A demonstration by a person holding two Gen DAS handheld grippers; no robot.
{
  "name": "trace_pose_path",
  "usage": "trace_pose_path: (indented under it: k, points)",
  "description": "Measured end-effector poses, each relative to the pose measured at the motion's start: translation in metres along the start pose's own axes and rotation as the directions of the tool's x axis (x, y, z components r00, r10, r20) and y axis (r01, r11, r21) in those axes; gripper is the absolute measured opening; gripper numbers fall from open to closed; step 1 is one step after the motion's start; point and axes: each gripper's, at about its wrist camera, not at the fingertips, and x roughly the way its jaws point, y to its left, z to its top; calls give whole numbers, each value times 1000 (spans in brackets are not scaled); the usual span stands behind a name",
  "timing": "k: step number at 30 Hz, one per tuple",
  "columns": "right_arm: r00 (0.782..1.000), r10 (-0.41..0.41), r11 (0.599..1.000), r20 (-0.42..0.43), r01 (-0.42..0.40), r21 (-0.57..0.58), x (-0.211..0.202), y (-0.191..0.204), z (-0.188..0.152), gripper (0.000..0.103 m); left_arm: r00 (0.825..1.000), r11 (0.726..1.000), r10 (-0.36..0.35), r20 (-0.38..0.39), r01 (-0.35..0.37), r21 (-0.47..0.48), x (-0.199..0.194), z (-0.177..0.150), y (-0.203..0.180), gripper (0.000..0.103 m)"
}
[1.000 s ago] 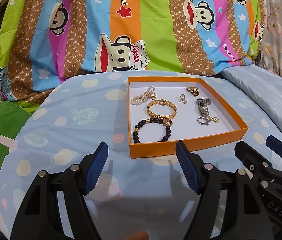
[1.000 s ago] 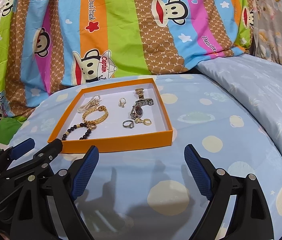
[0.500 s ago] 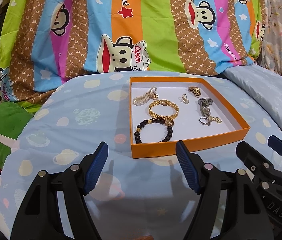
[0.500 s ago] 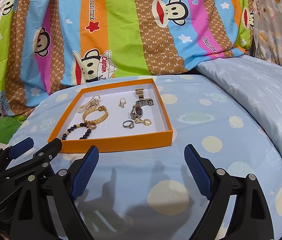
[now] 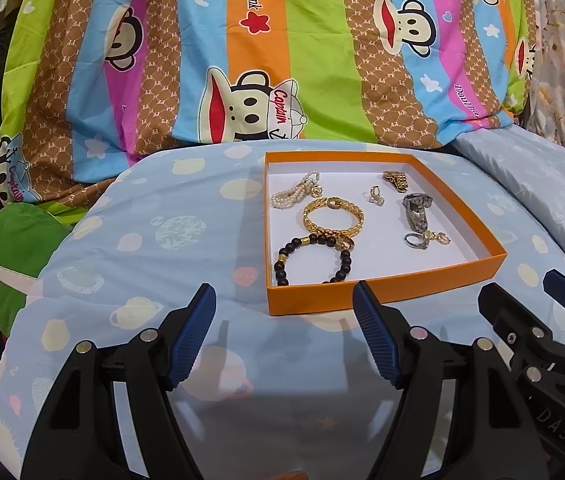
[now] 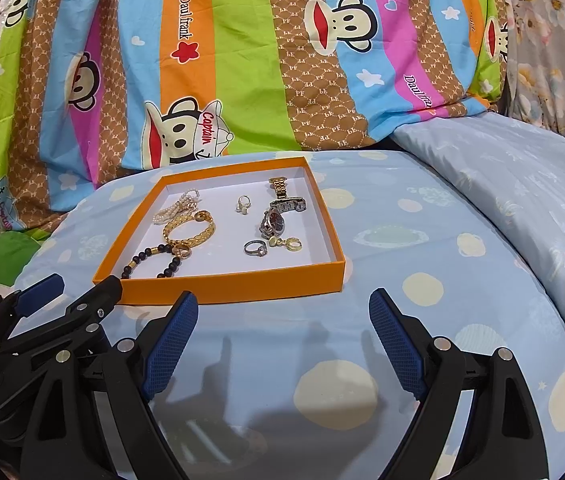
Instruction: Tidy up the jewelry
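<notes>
Your left gripper (image 5: 284, 334) and right gripper (image 6: 280, 342), jaws apart and empty, have barely drifted; all jewelry stays inside the orange tray (image 6: 242, 280).

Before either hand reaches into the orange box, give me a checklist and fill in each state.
1. Left tongs open and empty: ok.
2. Right tongs open and empty: ok.
3. Both tongs short of the orange box, nothing touched: ok.
4. All jewelry inside the box walls: ok.
5. Pieces lying apart for a clean pick: not ok. The gold bracelet overlaps the black bead bracelet, and the watch crowds the silver ring and gold earring.
6. Whether the pearl strand is tangled with its gold charm: cannot tell.
</notes>
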Motion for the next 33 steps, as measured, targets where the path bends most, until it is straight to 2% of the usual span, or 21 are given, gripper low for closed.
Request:
trace_pose_path:
  k: [33]
  points:
    - [1000, -7, 1000, 3, 7, -7, -1, -3, 0, 86, 999, 999, 36, 2, -36, 6, -1, 2, 1, 68]
